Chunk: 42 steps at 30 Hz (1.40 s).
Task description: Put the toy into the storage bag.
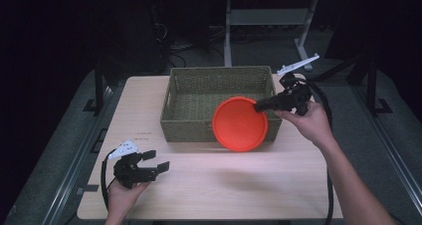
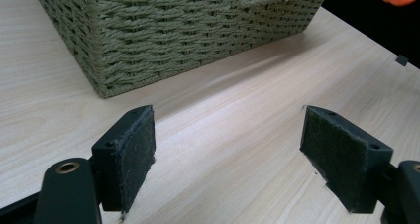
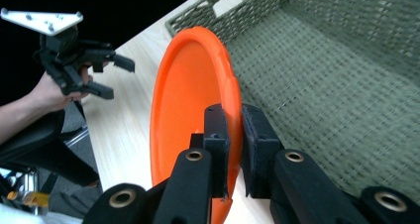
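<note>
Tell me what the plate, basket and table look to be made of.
Plate: likely plastic, smooth matte orange, evenly moulded rim.
Basket: woven fibre, perhaps paper cord or seagrass, dull olive; twisted strands show in the left gripper view.
Table: pale wood or wood-look laminate, faint straight grain, slight sheen.

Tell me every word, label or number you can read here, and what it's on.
None can be read.
Small dark marks on the table, left of the basket: too small to tell.
Plate, basket and both grippers: no lettering visible.
</note>
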Tool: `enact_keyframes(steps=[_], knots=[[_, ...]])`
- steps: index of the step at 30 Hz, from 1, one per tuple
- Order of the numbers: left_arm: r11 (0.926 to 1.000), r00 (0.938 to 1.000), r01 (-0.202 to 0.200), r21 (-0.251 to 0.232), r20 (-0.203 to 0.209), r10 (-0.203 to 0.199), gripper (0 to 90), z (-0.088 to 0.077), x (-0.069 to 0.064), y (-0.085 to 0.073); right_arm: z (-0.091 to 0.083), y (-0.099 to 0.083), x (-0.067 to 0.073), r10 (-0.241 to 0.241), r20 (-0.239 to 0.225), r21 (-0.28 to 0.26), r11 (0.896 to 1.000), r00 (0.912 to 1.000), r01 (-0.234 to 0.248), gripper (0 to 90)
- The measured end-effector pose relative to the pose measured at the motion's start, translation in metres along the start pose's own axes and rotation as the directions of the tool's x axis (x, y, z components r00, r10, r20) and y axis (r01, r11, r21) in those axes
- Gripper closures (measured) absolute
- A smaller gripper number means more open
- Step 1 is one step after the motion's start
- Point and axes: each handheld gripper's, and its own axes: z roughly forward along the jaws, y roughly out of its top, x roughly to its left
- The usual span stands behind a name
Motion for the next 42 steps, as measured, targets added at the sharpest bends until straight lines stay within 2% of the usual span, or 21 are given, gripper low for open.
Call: enact_keyframes(steps=[15,19,21,25,30,42], knots=[[1.0000,1.0000,0.000,0.005,0.003,0.000,19.4,0.000,-0.001,0.000,0.006,0.030,-0.017,0.031,0.044,0.022,0.999,0.9986,-0.032,82.1],[0.9999,1.0000,-0.009,0.006,-0.004,0.009,19.4,0.000,-0.002,0.001,0.009,0.035,-0.021,0.041,0.040,0.023,0.999,0.9983,-0.042,82.1],[1.0000,1.0000,0.004,0.006,-0.002,-0.004,19.4,0.000,-0.002,0.000,0.009,0.039,-0.022,0.045,0.044,0.020,0.999,0.9980,-0.046,82.1],[1.0000,1.0000,-0.004,0.003,0.001,0.004,19.3,-0.001,-0.001,0.000,0.012,0.047,-0.027,0.056,0.047,0.010,0.998,0.9973,-0.057,82.1],[0.9999,0.9999,0.010,0.007,0.007,-0.010,19.3,0.000,-0.001,0.000,0.018,0.054,-0.033,0.068,0.047,0.004,0.998,0.9966,-0.069,82.0],[1.0000,0.9999,0.007,0.003,0.012,-0.007,19.4,-0.001,0.001,0.000,0.031,0.065,-0.059,0.145,0.061,-0.026,0.989,0.9876,-0.143,82.0]])
